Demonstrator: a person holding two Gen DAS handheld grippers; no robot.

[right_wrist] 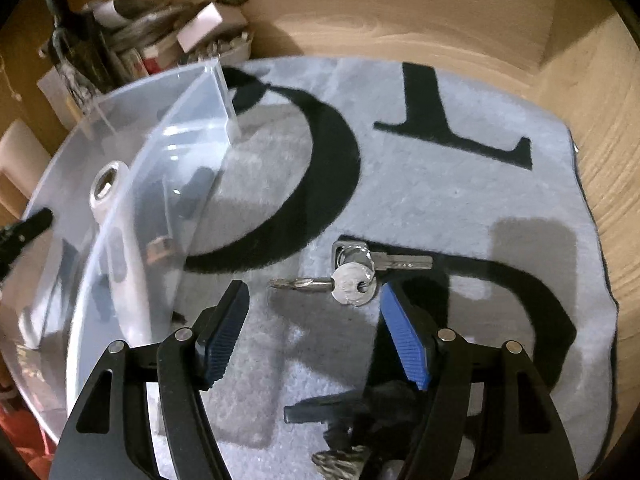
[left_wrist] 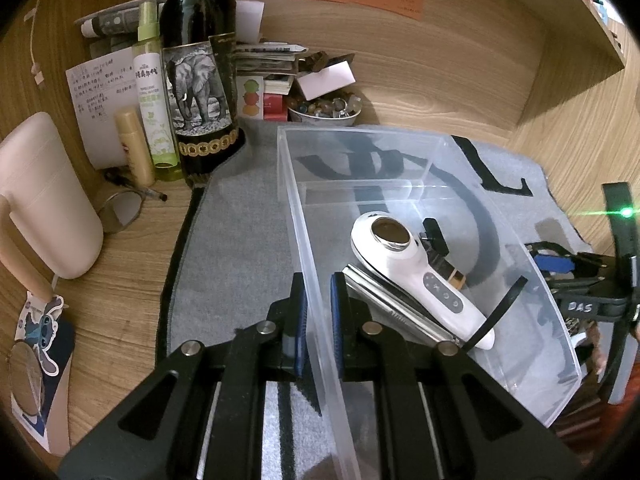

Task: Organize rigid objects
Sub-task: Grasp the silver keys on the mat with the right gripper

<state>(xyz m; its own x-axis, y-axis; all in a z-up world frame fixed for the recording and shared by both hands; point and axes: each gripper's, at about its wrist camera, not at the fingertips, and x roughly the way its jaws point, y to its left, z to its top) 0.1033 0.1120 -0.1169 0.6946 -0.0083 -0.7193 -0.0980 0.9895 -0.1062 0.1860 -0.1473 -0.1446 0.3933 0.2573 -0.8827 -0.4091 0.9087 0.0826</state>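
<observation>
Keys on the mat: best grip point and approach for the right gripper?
Grip the lock cylinder and ring where the keys bunch, coming from above. The blades lie flat on the mat, too thin to pinch; the cylinder stands proud. The right gripper is open, just short of it, so probably close across the cylinder.

Our left tongs (left_wrist: 318,320) are matte black, built from flat link arms with long cut-out slots, joined by round silver pivot pins, and each finger ends in a blue ribbed pad. Our right tongs (right_wrist: 314,336) share the same black slotted arms and silver pins, with brighter blue ridged pads (right_wrist: 404,340) set on the inner faces of the fingers. Seen from the left wrist, the right tool carries a small handwritten white marking on its black body and a glowing green light (left_wrist: 627,212).
</observation>
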